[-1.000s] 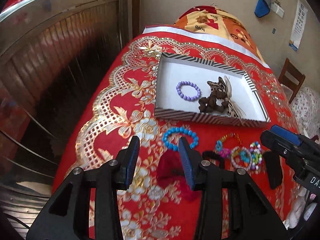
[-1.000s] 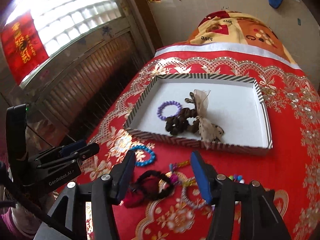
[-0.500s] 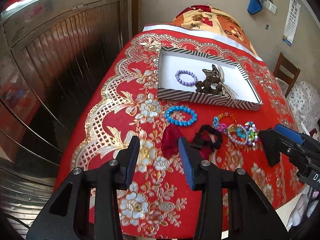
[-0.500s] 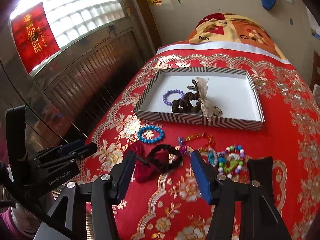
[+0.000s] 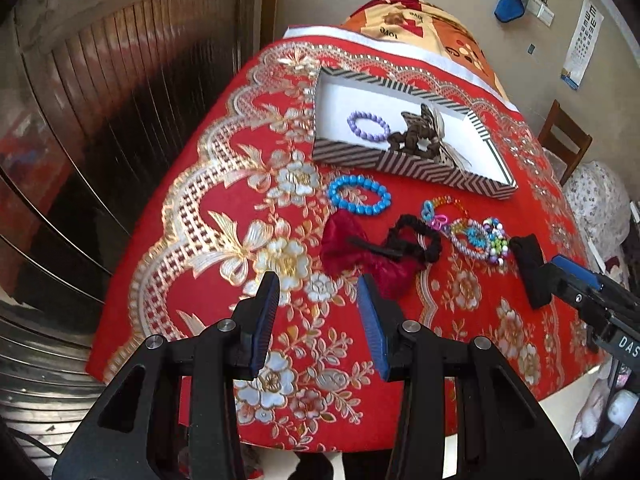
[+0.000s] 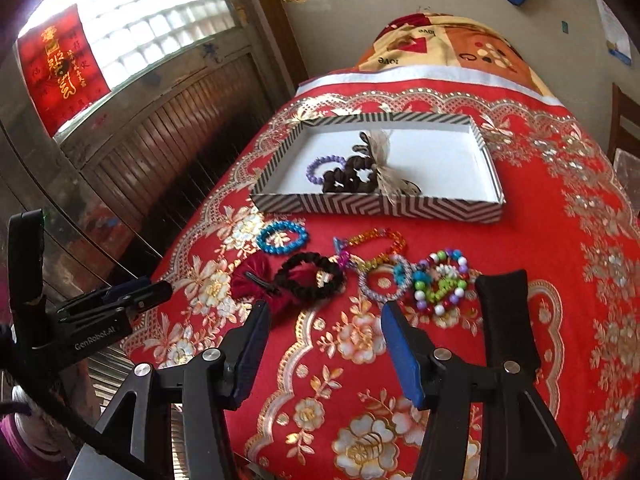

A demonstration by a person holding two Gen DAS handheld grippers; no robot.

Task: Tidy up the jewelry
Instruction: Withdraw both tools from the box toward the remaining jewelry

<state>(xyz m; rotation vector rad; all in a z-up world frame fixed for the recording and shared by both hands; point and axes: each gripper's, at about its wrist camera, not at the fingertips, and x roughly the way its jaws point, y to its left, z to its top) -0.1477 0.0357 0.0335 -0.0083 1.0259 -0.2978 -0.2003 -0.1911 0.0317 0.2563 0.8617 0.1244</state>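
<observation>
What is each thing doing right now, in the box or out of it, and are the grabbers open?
striped box: open, no lid
purple bracelet: in box
brown scrunchie: in box
blue bracelet: on cloth
red bow clip: on cloth
black scrunchie: on cloth
left gripper: open, empty
right gripper: open, empty

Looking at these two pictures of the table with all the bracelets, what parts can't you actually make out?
- Left wrist view: the near wall of the striped tray hides part of the brown scrunchie.
- Right wrist view: the purple bracelet is partly behind that scrunchie.
- Both views: the colourful bead pile is too tangled to count pieces.
- Left wrist view: the right tool is cut off at the edge.
- Wall poster: print too small.
</observation>
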